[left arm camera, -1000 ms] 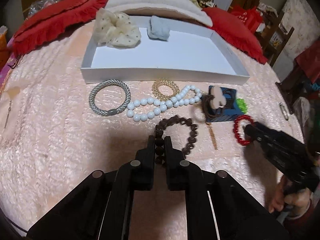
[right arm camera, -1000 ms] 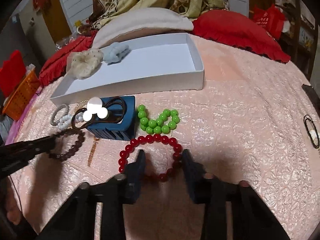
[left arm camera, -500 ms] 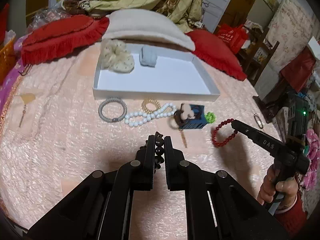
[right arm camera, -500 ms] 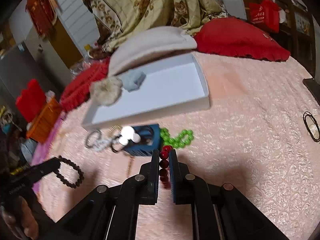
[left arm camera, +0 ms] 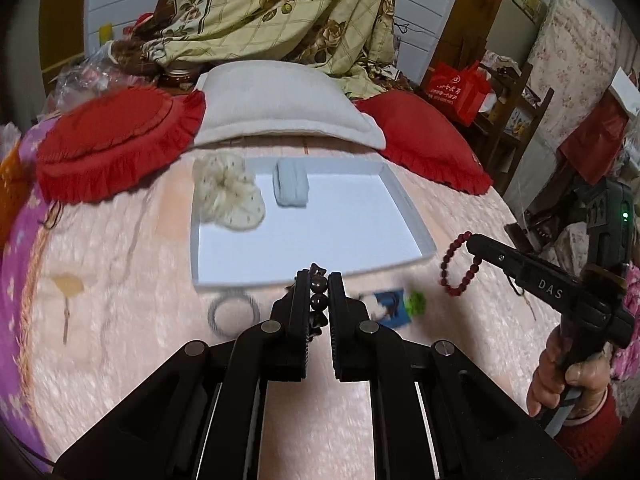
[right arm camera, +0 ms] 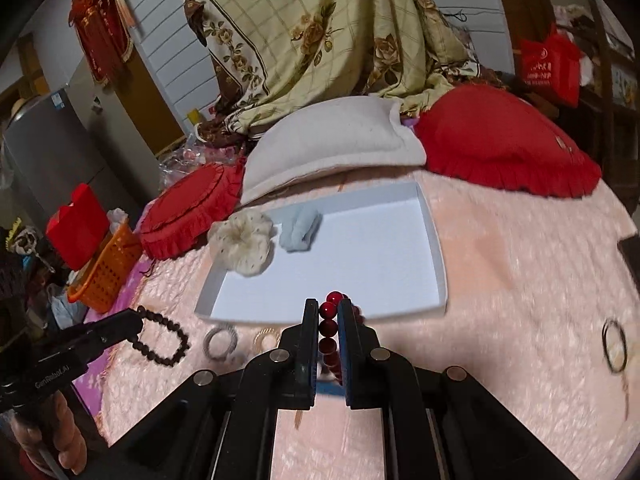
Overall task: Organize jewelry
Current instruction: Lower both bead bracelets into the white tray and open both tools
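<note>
Jewelry split between air and bedspread: brown bead bracelet (left arm camera: 319, 294) clamped in the left gripper (left arm camera: 319, 280), red bead bracelet (right arm camera: 331, 332) clamped in the right gripper (right arm camera: 329, 308), whose jaws have just been closing on those beads. Both loops hang clear of the pink bedspread (right arm camera: 520, 300), seemingly lifted for carrying to the white tray (left arm camera: 416, 224) at twelve o'clock. Pinched by a few beads only, so the rest dangles freely below the fingers. Half hidden behind the left fingers at about one o'clock: a blue box (left arm camera: 394, 308) and green beads (left arm camera: 416, 302), both blurred. Grey hair tie (left arm camera: 234, 314) at ten o'clock, gold coil (right arm camera: 267, 338) faint and smeared in the right view. White bead strand not made out here, probably covered by the grippers. Farther on, inside the tray near its far left corner, a cream scrunchie (left arm camera: 228, 196) and a pale blue scrunchie (left arm camera: 291, 184), side by side, leaving most of the floor free for bracelets. Beyond the tray, a white pillow (left arm camera: 280, 104) between red cushions (left arm camera: 116, 140), edges cut off by the lens.
</note>
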`<state>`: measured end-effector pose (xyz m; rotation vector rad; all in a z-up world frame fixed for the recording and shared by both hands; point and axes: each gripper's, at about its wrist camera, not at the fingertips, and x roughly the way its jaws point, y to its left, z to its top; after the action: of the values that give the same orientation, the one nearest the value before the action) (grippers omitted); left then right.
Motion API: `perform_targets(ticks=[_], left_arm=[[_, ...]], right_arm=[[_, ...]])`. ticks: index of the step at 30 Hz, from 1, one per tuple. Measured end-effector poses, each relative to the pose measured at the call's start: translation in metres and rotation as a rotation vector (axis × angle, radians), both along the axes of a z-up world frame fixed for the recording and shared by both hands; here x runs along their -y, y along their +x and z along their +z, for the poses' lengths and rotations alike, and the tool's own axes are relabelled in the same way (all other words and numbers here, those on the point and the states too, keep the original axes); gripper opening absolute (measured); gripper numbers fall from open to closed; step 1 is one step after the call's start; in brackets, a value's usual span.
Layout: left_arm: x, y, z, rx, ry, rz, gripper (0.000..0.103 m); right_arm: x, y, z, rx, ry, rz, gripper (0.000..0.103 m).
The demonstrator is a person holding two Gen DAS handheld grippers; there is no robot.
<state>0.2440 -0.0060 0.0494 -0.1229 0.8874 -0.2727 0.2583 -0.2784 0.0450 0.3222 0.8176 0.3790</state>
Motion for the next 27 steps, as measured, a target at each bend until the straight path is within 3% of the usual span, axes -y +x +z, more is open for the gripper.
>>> perform_targets(ticks=[15,17,23,27], left_arm=[[0.060,0.140,-0.039,-0.085,0.030,-0.020,0.007],[0.066,0.160,-0.045,-0.093,0.009,-0.021,0.007],[0.079,0.218,-0.083,-0.158,-0.004,-0.026,0.007],[0.077,0.234,-0.108,-0.196,0.035,-0.011,0.007]], right_arm=[[-0.004,0.133,-0.033,-0.140,-0.104,-0.060,0.009],[-0.002,0.149,-0.035,-0.158,-0.086,-0.069,0.009],[0.007,0.191,-0.046,-0.178,0.104,-0.056,0.009],[0.003,0.212,-0.084,-0.276,0.087,-0.064,0.009]])
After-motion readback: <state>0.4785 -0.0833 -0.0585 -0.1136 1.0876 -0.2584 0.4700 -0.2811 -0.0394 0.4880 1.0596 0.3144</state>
